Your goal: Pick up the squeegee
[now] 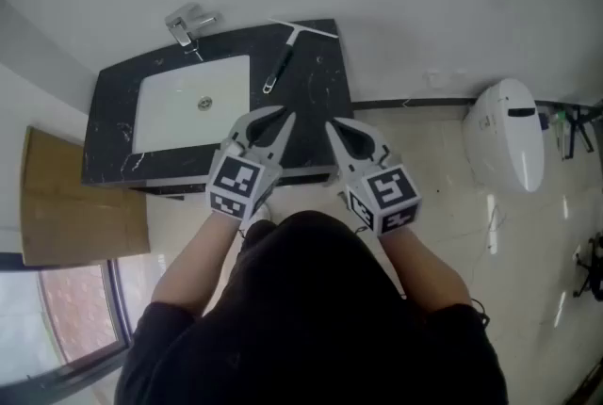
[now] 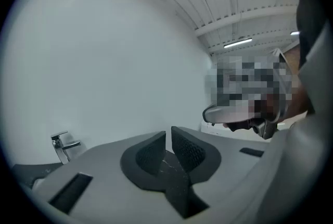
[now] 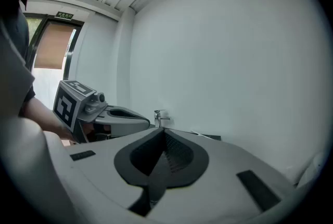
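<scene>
Left tool, right tool: both closed

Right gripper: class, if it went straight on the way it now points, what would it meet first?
The right gripper would probably meet the black countertop first, close to the squeegee; depth is unclear.

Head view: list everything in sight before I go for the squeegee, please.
squeegee: one, dark handle with pale blade, lying on the counter right of the basin, blade end by the wall
counter: one, black with white veins, against the wall
basin: one, white, set in the counter
faucet: one, chrome, behind the basin
toilet: one, white, right of the counter
board: one, brown, left of the counter
window: one, lower left
left gripper: grey, over the counter's front edge, jaws shut, empty
right gripper: grey, beside it, jaws shut, empty
</scene>
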Demonstrator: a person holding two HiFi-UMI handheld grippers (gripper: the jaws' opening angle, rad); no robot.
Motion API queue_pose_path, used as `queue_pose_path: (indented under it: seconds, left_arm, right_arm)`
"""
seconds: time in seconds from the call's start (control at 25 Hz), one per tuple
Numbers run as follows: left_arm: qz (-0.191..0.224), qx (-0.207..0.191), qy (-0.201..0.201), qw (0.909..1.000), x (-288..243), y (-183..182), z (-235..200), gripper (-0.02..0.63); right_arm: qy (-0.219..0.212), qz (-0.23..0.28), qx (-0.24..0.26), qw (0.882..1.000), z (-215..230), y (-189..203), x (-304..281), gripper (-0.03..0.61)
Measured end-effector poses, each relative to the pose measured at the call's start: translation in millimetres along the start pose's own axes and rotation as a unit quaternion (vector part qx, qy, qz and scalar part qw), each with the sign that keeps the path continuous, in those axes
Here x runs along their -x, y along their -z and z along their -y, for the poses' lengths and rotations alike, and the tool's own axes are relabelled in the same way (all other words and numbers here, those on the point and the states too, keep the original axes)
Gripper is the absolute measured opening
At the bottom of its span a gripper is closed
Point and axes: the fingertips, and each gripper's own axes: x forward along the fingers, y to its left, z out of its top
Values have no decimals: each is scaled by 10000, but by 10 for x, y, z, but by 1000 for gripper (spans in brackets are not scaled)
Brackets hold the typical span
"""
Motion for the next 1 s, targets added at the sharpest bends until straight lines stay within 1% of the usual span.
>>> queue_pose_path:
  seconds: [0.16, 0.24, 0.44, 0.52, 0.72, 1.0]
  left_arm:
    - [-13, 1, -117, 9999, -27, -52, 162, 51]
    - [-31, -1, -155, 9999, -39, -63, 206, 86]
    - [-83, 13, -319, 9995, -82, -58, 156, 140]
    - [-107, 15, -352, 9993, -128, -51, 91, 166]
    - [-125, 99, -388, 9991, -309, -15, -184, 167]
    - [-203, 136, -354, 9991, -716, 60, -681, 191]
  right_arm:
    - [-71, -46, -17, 10000, 27, 38, 173, 0]
    - [-90, -40, -76, 9999, 47, 43, 220, 0]
    - [-113, -28, -121, 9999, 94, 74, 253, 0]
    - [-108, -51, -176, 9998, 102, 59, 234, 0]
    - [-14, -136, -67, 9999, 201, 80, 111, 0]
    - [126, -360, -96, 9992, 346, 47, -250, 0]
